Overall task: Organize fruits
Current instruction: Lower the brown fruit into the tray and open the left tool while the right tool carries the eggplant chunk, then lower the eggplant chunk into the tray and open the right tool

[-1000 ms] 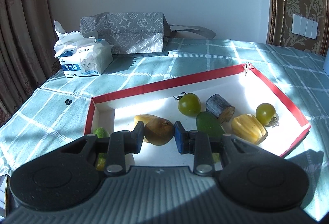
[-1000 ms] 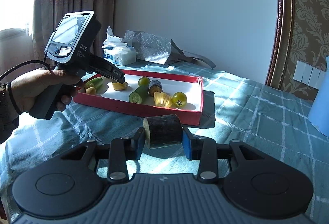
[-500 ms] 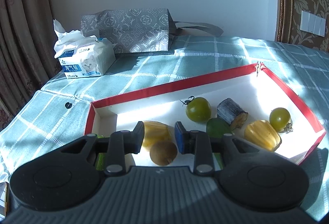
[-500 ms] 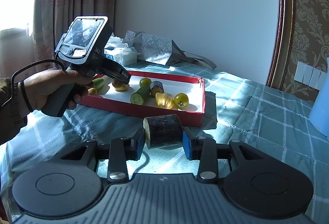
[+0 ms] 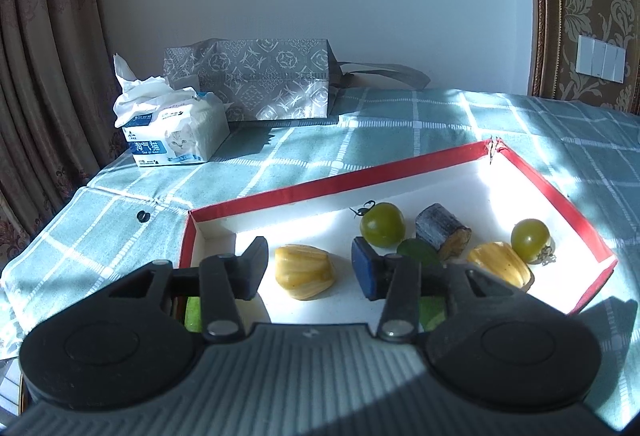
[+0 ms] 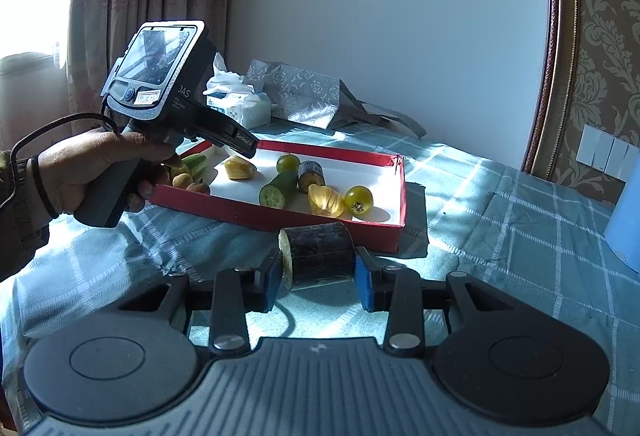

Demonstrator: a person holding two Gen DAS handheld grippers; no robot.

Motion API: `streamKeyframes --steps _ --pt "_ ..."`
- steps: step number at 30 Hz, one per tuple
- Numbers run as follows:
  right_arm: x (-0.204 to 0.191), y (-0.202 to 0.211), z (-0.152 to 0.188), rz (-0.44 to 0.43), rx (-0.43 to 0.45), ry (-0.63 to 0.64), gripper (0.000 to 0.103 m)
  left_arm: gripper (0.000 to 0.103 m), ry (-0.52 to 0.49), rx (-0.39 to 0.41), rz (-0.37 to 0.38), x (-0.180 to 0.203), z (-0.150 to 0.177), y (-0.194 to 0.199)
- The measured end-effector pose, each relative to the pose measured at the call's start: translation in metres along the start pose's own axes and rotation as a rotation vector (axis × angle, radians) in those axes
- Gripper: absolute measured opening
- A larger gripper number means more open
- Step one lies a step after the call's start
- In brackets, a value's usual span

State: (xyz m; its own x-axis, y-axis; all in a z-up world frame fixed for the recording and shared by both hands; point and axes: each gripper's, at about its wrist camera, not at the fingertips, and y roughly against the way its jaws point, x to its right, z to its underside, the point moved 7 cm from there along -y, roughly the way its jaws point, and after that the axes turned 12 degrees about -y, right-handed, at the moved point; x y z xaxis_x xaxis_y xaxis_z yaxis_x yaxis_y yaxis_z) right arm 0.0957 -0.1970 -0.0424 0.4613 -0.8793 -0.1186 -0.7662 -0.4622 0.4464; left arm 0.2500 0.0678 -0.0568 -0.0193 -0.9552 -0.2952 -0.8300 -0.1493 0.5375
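Right wrist: right gripper (image 6: 316, 278) fingers clamp dark chunk (image 6: 318, 254); left fingers (image 5: 256, 268) opening, empty.

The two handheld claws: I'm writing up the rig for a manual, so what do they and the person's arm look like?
Each is matte black plastic with a ribbed top and two round discs. The right claw has blue pads on its fingers. The left claw has a pistol-grip handle, a rear screen and white lettering on its side. A black cable loops by the wrist, which wears a dark band and dark sleeve.
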Motion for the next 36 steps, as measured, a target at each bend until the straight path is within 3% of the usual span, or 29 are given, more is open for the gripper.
streamKeyframes --steps 1,3,9,15,27,36 --pt "-0.001 -0.001 -0.001 0.000 0.000 0.003 0.037 0.069 0.002 0.012 -0.005 0.000 0.002 0.007" --pt "-0.002 -0.003 -0.004 -0.001 0.003 0.007 0.037 0.081 0.006 0.035 -0.026 0.000 0.006 0.018" --pt "-0.007 -0.021 -0.023 -0.013 0.007 0.023 0.037 0.083 0.047 0.074 -0.023 -0.003 0.019 0.051" --pt "-0.005 -0.046 -0.047 -0.018 0.026 0.018 0.037 0.094 0.060 0.095 -0.033 -0.005 0.030 0.073" --pt "-0.002 -0.087 -0.075 -0.020 0.026 -0.001 0.037 0.103 0.070 0.103 -0.029 -0.006 0.040 0.087" --pt "0.013 -0.125 -0.089 0.016 0.001 -0.026 0.037 0.103 0.078 0.109 -0.026 -0.010 0.042 0.090"
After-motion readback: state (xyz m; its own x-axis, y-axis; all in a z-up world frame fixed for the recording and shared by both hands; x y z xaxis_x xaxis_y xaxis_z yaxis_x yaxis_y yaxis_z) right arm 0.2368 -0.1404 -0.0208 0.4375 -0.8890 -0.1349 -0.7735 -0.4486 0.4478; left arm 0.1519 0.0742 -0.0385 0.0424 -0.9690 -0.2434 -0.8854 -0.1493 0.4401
